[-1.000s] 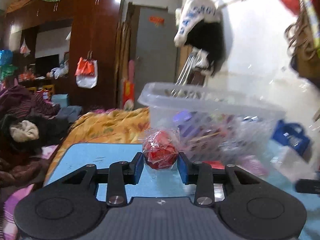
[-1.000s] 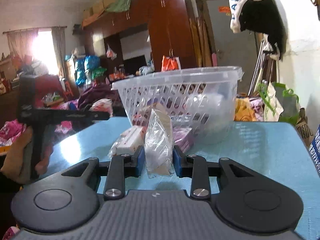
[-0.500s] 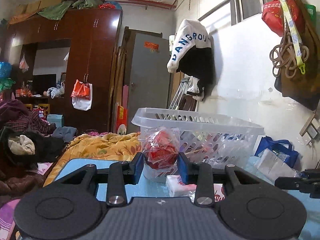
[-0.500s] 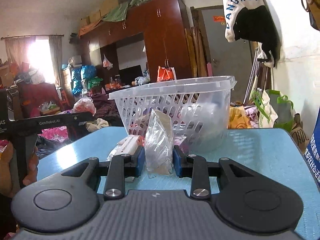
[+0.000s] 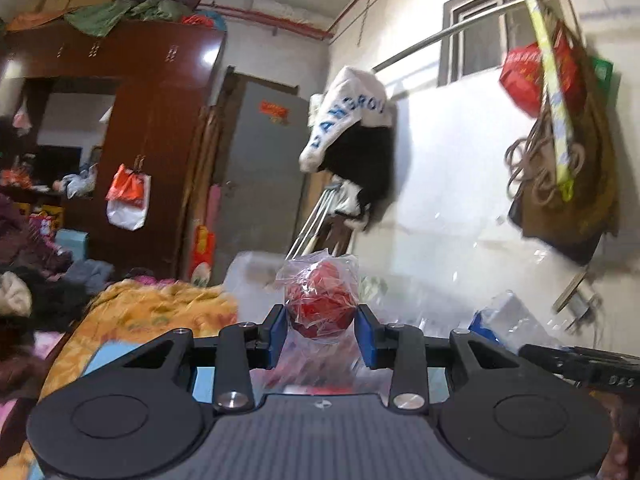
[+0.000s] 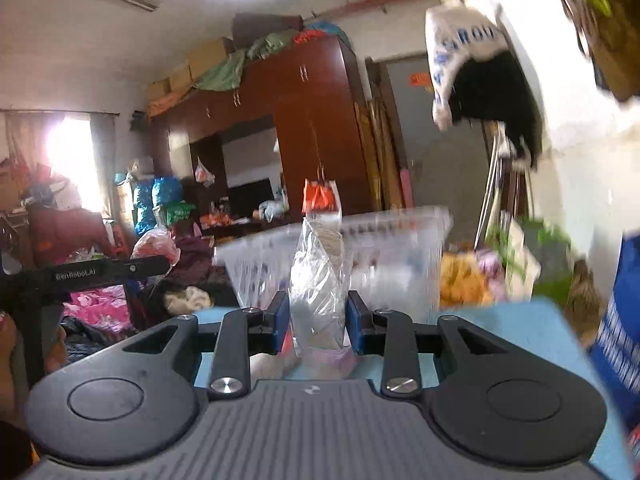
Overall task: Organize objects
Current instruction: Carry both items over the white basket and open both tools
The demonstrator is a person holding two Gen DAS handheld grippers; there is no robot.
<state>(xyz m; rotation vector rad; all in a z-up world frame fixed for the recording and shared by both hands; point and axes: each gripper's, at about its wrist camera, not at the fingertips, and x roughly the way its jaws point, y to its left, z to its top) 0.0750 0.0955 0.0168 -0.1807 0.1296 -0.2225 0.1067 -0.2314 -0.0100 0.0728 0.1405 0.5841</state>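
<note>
Left wrist view: left gripper (image 5: 321, 330) clamped on a red lump in clear wrap (image 5: 321, 305), blue pads (image 5: 277, 334) pressed to either side. Held up off the blue table (image 5: 204, 385), wrap crinkled above and trailing below. Behind it, blurred, the white basket (image 5: 256, 280), with more pale clutter smeared to the right. Beyond, yellow bedding (image 5: 160, 312), a brown wardrobe (image 5: 160, 128), a grey door (image 5: 264, 168), a white-and-black jacket (image 5: 352, 140) hung on the wall. At the right edge, part of the other tool's black bar.

Right wrist view: right gripper (image 6: 319, 322) closed tight on a clear bag (image 6: 320, 280) standing upright between the pads, pale contents inside too blurred to name. Raised above the table (image 6: 500, 344), directly in front of the basket (image 6: 392, 248), whose rim sits about level with the bag's top. Whether bag and basket touch: cannot tell through the blur. At left, the other tool's bar (image 6: 100, 270), lettered, with wardrobe (image 6: 312, 128) and jacket (image 6: 480, 72) behind.
</note>
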